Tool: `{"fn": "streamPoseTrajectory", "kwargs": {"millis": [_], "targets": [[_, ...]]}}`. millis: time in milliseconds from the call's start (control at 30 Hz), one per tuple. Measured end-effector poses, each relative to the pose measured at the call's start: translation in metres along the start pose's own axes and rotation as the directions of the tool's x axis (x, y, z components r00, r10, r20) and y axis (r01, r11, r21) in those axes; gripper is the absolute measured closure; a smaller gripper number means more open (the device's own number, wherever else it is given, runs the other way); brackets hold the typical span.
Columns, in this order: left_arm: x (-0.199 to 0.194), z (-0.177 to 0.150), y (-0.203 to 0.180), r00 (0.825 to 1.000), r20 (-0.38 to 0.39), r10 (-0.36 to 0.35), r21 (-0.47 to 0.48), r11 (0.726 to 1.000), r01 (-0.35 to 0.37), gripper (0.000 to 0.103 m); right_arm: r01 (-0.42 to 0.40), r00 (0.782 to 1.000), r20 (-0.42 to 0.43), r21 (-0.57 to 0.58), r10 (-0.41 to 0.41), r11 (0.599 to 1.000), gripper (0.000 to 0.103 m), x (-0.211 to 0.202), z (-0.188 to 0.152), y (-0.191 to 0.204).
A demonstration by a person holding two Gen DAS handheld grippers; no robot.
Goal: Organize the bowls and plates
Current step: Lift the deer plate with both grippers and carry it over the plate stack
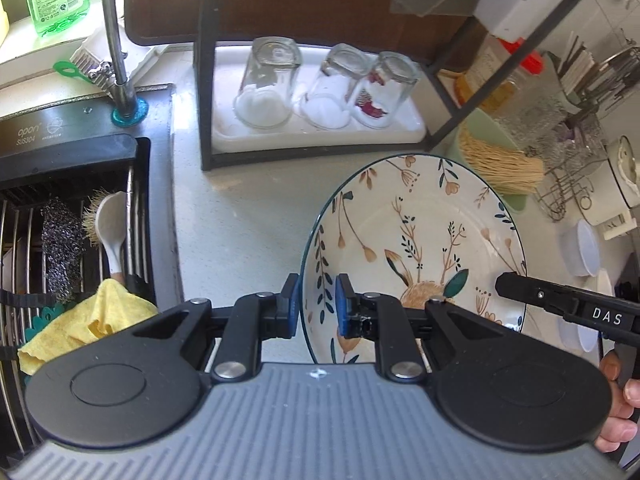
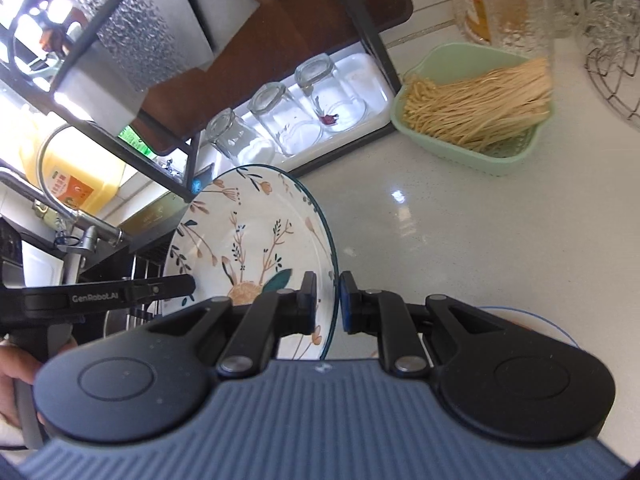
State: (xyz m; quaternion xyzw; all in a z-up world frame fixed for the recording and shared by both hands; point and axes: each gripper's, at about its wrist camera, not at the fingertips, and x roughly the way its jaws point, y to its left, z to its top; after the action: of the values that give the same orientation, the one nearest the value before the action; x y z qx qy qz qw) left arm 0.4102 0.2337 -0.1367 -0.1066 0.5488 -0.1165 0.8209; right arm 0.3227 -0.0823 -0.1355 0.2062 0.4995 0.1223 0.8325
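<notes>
1. Broadly, the white table point(image 2: 440, 232) carries a black rack point(image 1: 208, 80), with the sink point(image 1: 80, 208) to its left.
2. Under the rack, a white tray point(image 1: 320, 136) holds three upturned glasses point(image 1: 268, 84).
3. A green basket point(image 2: 472, 120) of noodles sits near the rack's right post.
4. Held tilted above the table, the floral plate point(image 1: 420, 248) sits between both tools.
5. The left hand-held gripper point(image 1: 317, 306) pinches the plate's left rim, one blue pad on each face.
6. The right hand-held gripper point(image 2: 328, 304) straddles the opposite rim, its pads close against the edge.
</notes>
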Motion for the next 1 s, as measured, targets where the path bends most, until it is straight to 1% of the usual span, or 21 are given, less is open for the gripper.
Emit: {"fn": "streamPoseTrajectory", "kwargs": {"millis": [267,367,533,733,867,1000], "targets": [[-0.004,-0.018,-0.038,0.998,-0.018,-0.052,0.033,0.998,0.053,0.083,0.051,0.997,0.052,0.001,-0.051,0.999,0.088,-0.034,-0.02,-0.025],[-0.002,-0.024,-0.05,0.998,-0.023,-0.059,0.035,0.998,0.06,0.083,0.058,0.997,0.055,0.018,-0.059,0.998,0.088,-0.043,-0.028,-0.035],[0.0,-0.038,-0.069,0.998,-0.029,-0.056,0.047,0.997,0.057,0.083,0.071,0.997,0.028,0.019,-0.071,0.997,0.088,-0.051,-0.04,-0.05],[0.01,-0.057,-0.087,0.996,-0.082,-0.046,0.068,0.996,0.052,0.083,0.079,0.996,-0.035,0.018,-0.079,0.997,0.088,-0.051,-0.053,-0.071],[0.015,-0.069,-0.096,0.994,-0.107,-0.028,0.075,0.997,0.036,0.083,0.066,0.995,-0.071,0.012,-0.065,0.998,0.088,-0.049,-0.062,-0.083],[0.018,-0.074,-0.1,0.994,-0.109,-0.003,0.057,0.998,0.01,0.083,0.042,0.994,-0.105,-0.012,-0.043,0.999,0.088,-0.046,-0.067,-0.088]]}}
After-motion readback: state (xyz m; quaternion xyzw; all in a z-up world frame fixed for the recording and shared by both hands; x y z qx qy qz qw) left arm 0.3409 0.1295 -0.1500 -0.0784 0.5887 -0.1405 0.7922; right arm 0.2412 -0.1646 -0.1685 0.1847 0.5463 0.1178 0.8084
